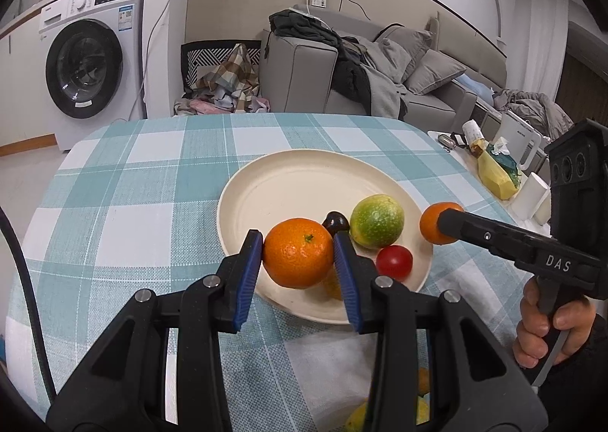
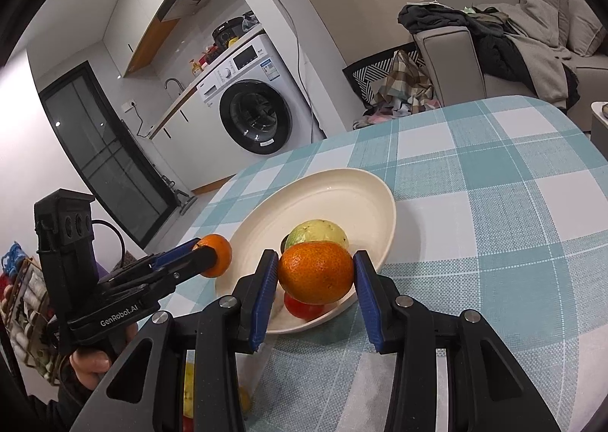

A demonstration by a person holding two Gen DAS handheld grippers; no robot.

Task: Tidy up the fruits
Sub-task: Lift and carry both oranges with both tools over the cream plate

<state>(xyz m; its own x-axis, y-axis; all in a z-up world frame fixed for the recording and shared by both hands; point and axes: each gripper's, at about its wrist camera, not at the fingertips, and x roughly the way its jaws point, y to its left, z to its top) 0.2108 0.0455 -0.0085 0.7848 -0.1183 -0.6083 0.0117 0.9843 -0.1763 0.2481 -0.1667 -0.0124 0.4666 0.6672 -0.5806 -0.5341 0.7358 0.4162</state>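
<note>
Each gripper carries a mandarin toward the same cream plate (image 1: 266,181), which sits on the checked worktop (image 1: 133,185) as the collecting place for the fruit.

The left gripper (image 1: 298,253) has its blue-padded fingers (image 1: 249,272) pressed on either side of a mandarin (image 1: 298,257), clamped across its width so the round fruit cannot roll out. In the left wrist view it hangs over the near rim of the plate, apparently clear of the surface, though the gap beneath it is hard to judge.

The right gripper (image 2: 315,276) grips a second mandarin (image 2: 315,272) the same way, pads touching both flanks. The left wrist view shows this fruit (image 1: 440,223) at the plate's right edge, just beside the rim, so it seems about to come in from that side.

Already on the plate lie a green-yellow citrus fruit (image 1: 376,221), a small dark fruit (image 1: 336,223) touching it, and a red tomato-like fruit (image 1: 394,261) near the rim. They crowd the near right part, leaving the far half bare; that open area looks like the sensible spot for both mandarins, since setting them among the round fruits could nudge one off the shallow edge.

More yellowish fruit shows blurred below the grippers, so the sorting seems partway done.
</note>
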